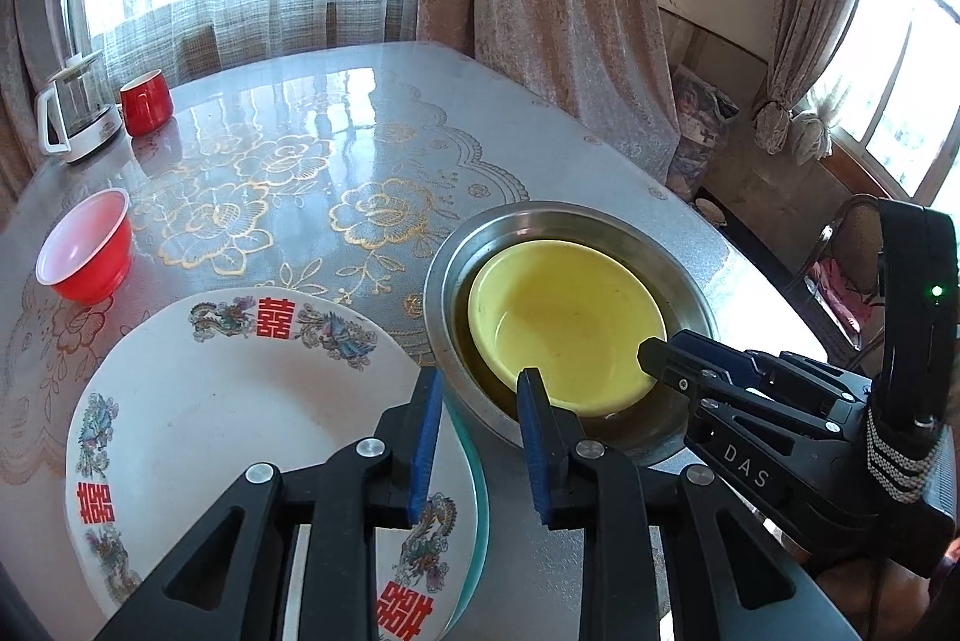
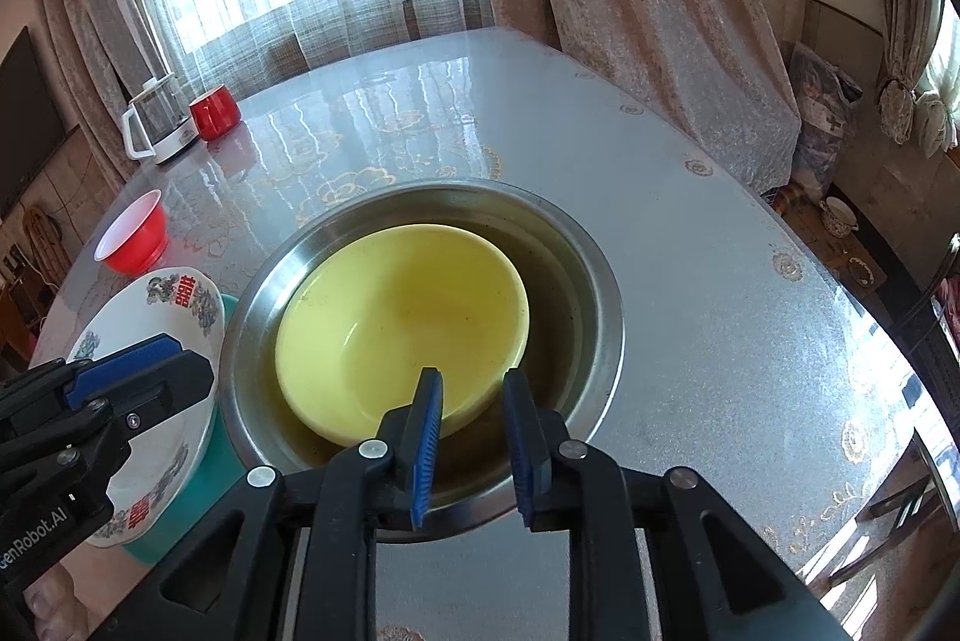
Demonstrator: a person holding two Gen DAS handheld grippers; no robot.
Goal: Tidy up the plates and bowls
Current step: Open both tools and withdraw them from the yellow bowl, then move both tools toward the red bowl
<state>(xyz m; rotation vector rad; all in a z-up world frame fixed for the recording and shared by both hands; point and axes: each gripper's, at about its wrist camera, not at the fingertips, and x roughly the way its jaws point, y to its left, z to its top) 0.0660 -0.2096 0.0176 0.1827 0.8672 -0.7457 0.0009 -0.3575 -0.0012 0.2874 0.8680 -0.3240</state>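
Note:
A yellow bowl (image 1: 567, 323) (image 2: 402, 323) sits inside a steel bowl (image 1: 456, 251) (image 2: 600, 293) on the table. To its left a white plate (image 1: 210, 401) (image 2: 180, 323) with red characters lies on a teal plate (image 2: 228, 437). A small red bowl (image 1: 87, 248) (image 2: 135, 233) stands further left. My left gripper (image 1: 480, 389) is open and empty, above the gap between the white plate and the steel bowl. My right gripper (image 2: 474, 389) is open and empty, its jaws astride the yellow bowl's near rim; it also shows in the left wrist view (image 1: 660, 353).
A red mug (image 1: 147, 101) (image 2: 215, 110) and a glass kettle (image 1: 78, 113) (image 2: 159, 119) stand at the table's far left. Curtains hang behind the table (image 1: 360, 131). A chair (image 1: 852, 251) stands off the table's right edge.

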